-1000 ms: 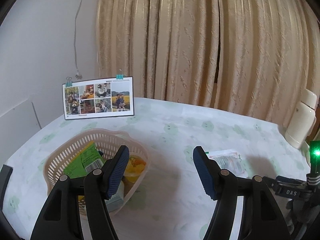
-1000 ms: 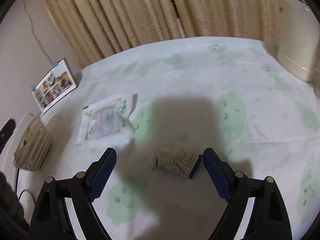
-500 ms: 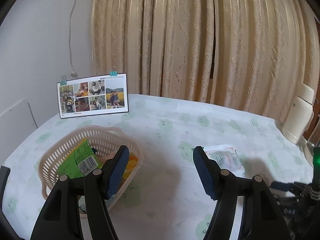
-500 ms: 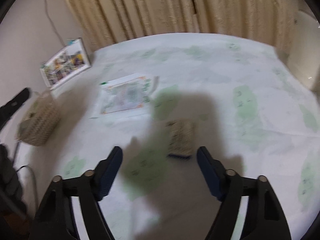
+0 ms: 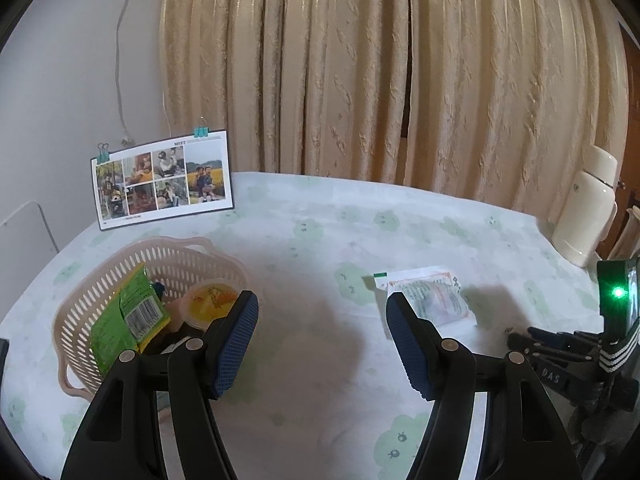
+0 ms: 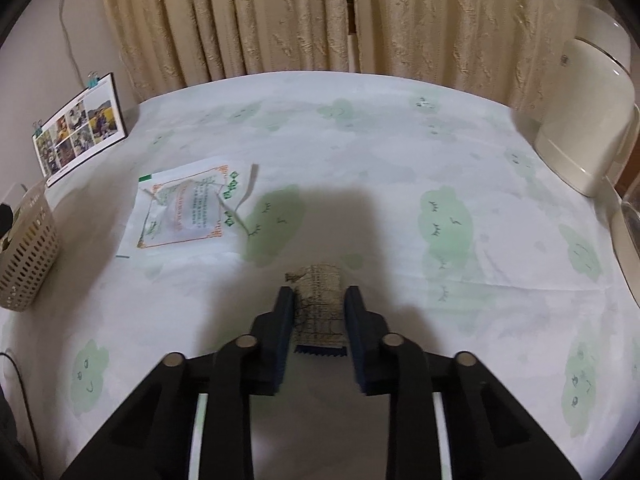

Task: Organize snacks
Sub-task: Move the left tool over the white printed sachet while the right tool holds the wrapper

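Observation:
My right gripper [image 6: 319,304] is shut on a small tan snack packet [image 6: 319,300] with a blue toothed end, low over the tablecloth. A flat white pouch with orange and green print [image 6: 184,212] lies to its left, also seen as the white pouch [image 5: 430,296] in the left wrist view. My left gripper [image 5: 320,320] hangs open and empty above the table. Just left of it stands the beige plastic basket [image 5: 100,280], holding a green snack bag [image 5: 128,320] and a yellow jelly cup [image 5: 210,298]. The same basket [image 6: 24,256] shows at the right view's left edge.
A photo card [image 5: 162,180] with binder clips leans on the wall at the back left. A cream thermos jug [image 5: 584,208] stands at the far right by the curtain. The right gripper's body with a green light [image 5: 616,292] shows low right.
My right gripper swung round to line up with the tan packet, then shut on it. The left gripper stayed open and barely shifted beside the basket.

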{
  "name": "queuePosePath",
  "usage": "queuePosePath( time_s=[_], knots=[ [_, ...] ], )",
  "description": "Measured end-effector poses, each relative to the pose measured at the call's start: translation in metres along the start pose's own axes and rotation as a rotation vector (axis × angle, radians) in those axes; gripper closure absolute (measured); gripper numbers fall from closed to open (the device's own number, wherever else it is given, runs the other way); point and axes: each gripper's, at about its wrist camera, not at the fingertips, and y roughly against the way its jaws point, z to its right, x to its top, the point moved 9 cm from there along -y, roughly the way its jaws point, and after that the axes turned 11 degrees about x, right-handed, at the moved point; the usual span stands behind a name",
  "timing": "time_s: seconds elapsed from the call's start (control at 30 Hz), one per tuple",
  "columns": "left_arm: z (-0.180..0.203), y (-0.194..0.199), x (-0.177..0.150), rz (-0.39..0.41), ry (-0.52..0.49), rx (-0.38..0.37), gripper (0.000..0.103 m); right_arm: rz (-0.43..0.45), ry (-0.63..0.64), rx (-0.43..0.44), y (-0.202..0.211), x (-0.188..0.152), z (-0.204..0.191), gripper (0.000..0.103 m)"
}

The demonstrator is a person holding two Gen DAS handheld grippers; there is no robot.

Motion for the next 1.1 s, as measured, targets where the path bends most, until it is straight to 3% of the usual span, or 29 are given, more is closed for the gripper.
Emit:
queuePosePath(
  time_s=[0.2,0.5,0.73,1.1],
  knots=[
    [0.017,-0.007,-0.011,-0.024,-0.049,-0.03,0.036,0.017,-0.036,0.029,0.003,0.0,0.004,0.082],
    [0.072,-0.032,-0.036,-0.134,-0.159,-0.165,0.036,0.025,-0.078,0.083,0.007,-0.003,0.006,0.081],
    [0.094,-0.067,-0.057,-0.259,-0.253,-0.152,0.036,0.029,-0.126,0.135,0.008,-0.004,0.01,0.081],
    [0.124,-0.1,-0.051,-0.29,-0.333,-0.139,0.036,0.03,-0.154,0.161,0.009,-0.005,0.011,0.081]
  ],
)
